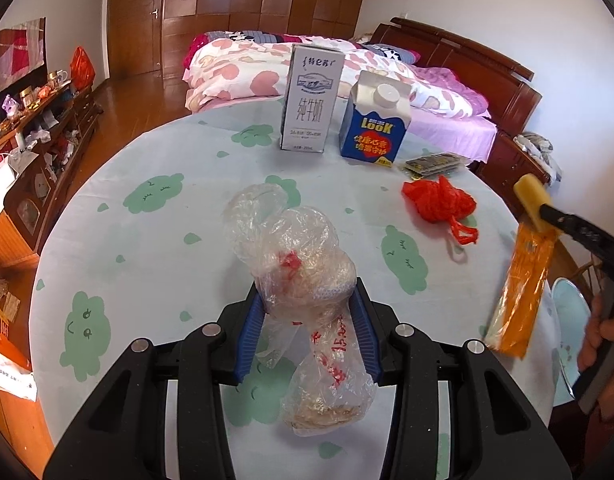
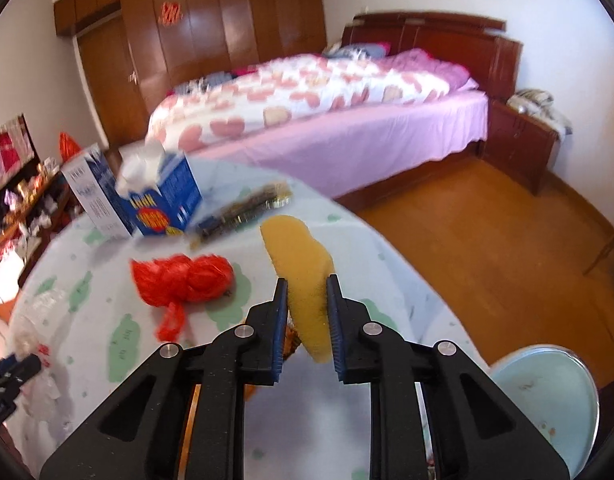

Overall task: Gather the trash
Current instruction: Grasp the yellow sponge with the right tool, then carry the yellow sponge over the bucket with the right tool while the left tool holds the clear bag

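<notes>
My left gripper (image 1: 309,300) is shut on a crumpled clear plastic bag (image 1: 291,248) with red print, held over the round table (image 1: 147,240). My right gripper (image 2: 307,284) is shut on a yellow-orange wrapper (image 2: 301,276); in the left wrist view the wrapper (image 1: 523,276) hangs down at the table's right edge. A crumpled red bag (image 1: 441,204) lies on the table, also in the right wrist view (image 2: 183,280). A white milk carton (image 1: 309,100), a blue Look carton (image 1: 373,120) and a flat dark packet (image 1: 433,164) stand at the far side.
A light blue stool (image 2: 547,396) stands by the table's right edge. A bed (image 2: 327,104) with a pink quilt lies beyond the table. A cluttered wooden cabinet (image 1: 39,140) lines the left wall. Wooden floor (image 2: 487,240) lies to the right.
</notes>
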`<move>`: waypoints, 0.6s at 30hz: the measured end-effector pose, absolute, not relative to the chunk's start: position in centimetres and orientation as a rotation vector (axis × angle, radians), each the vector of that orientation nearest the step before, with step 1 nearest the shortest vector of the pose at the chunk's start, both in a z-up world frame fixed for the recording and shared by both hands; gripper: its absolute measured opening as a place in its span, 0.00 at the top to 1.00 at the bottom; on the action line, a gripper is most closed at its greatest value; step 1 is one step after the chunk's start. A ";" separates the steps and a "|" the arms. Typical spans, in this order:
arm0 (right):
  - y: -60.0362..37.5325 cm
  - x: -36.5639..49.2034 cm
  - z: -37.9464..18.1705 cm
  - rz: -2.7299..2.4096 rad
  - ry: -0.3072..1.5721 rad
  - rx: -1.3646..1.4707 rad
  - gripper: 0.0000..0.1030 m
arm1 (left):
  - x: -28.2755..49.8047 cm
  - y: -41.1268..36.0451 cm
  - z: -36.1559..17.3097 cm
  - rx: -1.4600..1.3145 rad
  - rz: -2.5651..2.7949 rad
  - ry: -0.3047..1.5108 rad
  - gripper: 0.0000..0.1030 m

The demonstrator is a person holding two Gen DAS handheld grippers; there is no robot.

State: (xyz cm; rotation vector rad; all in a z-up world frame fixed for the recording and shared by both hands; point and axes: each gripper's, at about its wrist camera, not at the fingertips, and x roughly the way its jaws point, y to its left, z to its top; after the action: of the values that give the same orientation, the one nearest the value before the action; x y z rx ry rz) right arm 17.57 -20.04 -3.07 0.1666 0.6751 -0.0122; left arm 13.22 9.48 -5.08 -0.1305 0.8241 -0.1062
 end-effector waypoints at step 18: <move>-19.8 8.3 -3.2 -0.030 0.634 0.208 0.81 | 8.8 8.0 -3.9 -0.074 -0.120 0.789 0.59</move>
State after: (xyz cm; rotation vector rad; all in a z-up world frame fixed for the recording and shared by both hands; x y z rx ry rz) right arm 8.27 -19.81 -3.24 0.2081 0.6336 -0.0301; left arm 8.75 7.97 -3.86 -0.0743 0.7892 -0.1199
